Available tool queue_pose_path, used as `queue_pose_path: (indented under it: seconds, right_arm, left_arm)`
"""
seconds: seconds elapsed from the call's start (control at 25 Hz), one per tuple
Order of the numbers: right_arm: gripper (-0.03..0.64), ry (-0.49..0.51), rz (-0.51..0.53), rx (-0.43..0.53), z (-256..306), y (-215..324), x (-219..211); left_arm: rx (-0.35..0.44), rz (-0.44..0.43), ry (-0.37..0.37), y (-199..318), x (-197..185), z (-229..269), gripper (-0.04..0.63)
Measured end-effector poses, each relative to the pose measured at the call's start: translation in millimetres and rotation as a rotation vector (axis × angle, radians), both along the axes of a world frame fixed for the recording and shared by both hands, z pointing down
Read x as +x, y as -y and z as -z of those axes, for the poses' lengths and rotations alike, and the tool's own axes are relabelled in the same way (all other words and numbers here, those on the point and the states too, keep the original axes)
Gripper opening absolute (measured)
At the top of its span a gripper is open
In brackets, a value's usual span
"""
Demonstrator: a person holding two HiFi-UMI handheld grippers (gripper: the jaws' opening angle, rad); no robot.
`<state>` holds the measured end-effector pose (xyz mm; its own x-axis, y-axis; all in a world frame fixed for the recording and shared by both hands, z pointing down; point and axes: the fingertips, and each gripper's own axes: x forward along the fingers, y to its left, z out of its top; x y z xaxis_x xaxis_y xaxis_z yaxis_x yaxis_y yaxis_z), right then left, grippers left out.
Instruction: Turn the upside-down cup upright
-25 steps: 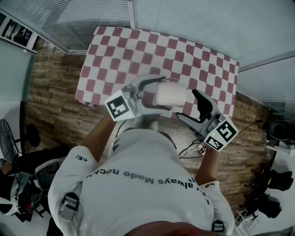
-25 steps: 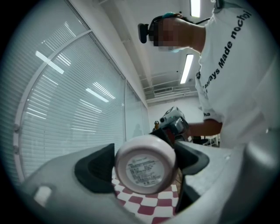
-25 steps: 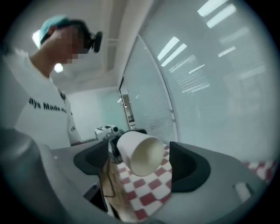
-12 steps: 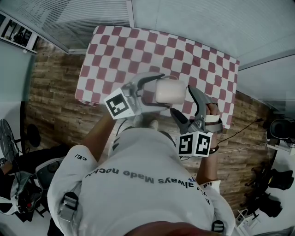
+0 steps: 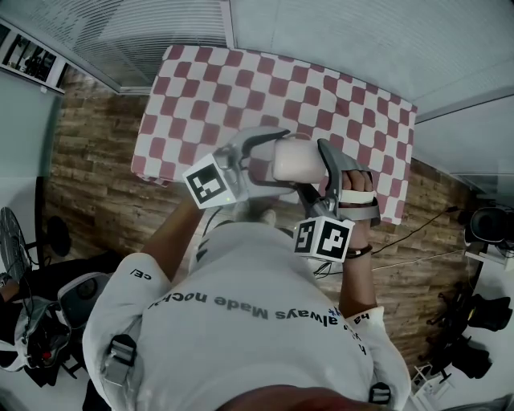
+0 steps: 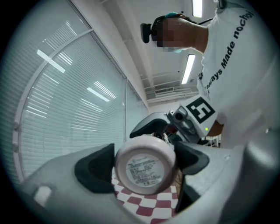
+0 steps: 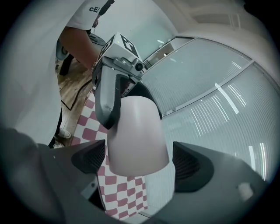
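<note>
A pale pink cup [image 5: 299, 159] lies on its side in the air over the near edge of the red-and-white checked table [image 5: 241, 88]. My left gripper [image 5: 277, 160] is shut on its base end; the labelled bottom [image 6: 144, 168] faces the left gripper view between the two dark pads. My right gripper [image 5: 320, 172] reaches in from the right. Its jaws have just been opening and now straddle the cup's other end [image 7: 138, 131], with a small gap at each pad [image 7: 89, 157]. The right gripper view shows the left gripper [image 7: 113, 78] behind the cup.
The table stands against slatted window blinds [image 5: 161, 24] at the far side. Wooden floor [image 5: 88, 168] runs along the near side, with cables [image 5: 418, 233] at the right and a fan [image 5: 12, 241] at the left.
My right gripper has swung in from the right and rolled over, so its marker cube now faces up and its jaws flank the cup. The left gripper and cup stayed put.
</note>
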<state>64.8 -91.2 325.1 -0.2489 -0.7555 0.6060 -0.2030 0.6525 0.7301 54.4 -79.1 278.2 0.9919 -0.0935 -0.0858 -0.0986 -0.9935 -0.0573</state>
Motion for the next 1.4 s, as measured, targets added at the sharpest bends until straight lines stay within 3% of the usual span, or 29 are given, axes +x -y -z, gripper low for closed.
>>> queue_pose_path:
  seconds: [0.16,0.36,0.6,0.84,1.2,1.4]
  right_arm:
    - [0.443,-0.003,-0.013,0.008,-4.1,4.5,-0.5]
    - [0.439,0.021,-0.024,0.004,-7.6,6.9,-1.4]
    - [0.434,0.120,-0.041,-0.024,-11.2,6.7,-0.7]
    - [0.433,0.269,-0.064,-0.061,-17.4,2.1,-2.9]
    - [0.430,0.606,-0.091,-0.168,-23.9,-3.4,-10.6]
    - [0.429,0.747,-0.105,-0.233,-29.5,-4.2,-16.0]
  left_arm:
    - [-0.001,-0.007,-0.005,-0.7,1.8,1.3,0.428]
    - [0.004,-0.003,-0.001,0.7,1.6,0.6,0.430]
    - [0.012,0.003,0.004,-0.7,4.7,2.6,0.431]
    - [0.011,0.001,-0.006,-5.7,7.1,7.2,0.431]
    - [0.010,-0.002,-0.027,-10.8,15.1,17.0,0.428]
    - [0.019,0.023,-0.020,-10.4,17.3,17.4,0.414]
